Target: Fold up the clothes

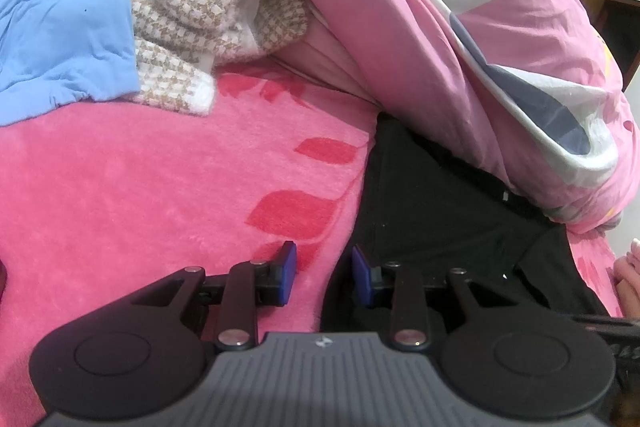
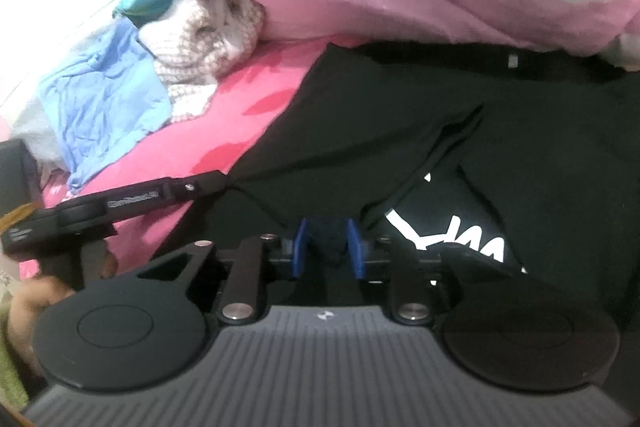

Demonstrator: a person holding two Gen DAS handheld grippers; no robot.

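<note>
My left gripper (image 1: 324, 277) hung with its jaws narrowly apart and empty at the black shirt's (image 1: 432, 211) edge on the pink blanket (image 1: 140, 195). My right gripper (image 2: 329, 247) pinched a shirt fold.

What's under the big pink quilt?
The far edge of the black shirt slips under the quilt, lying on the pink blanket. How far it goes, and anything else underneath, is covered.
</note>
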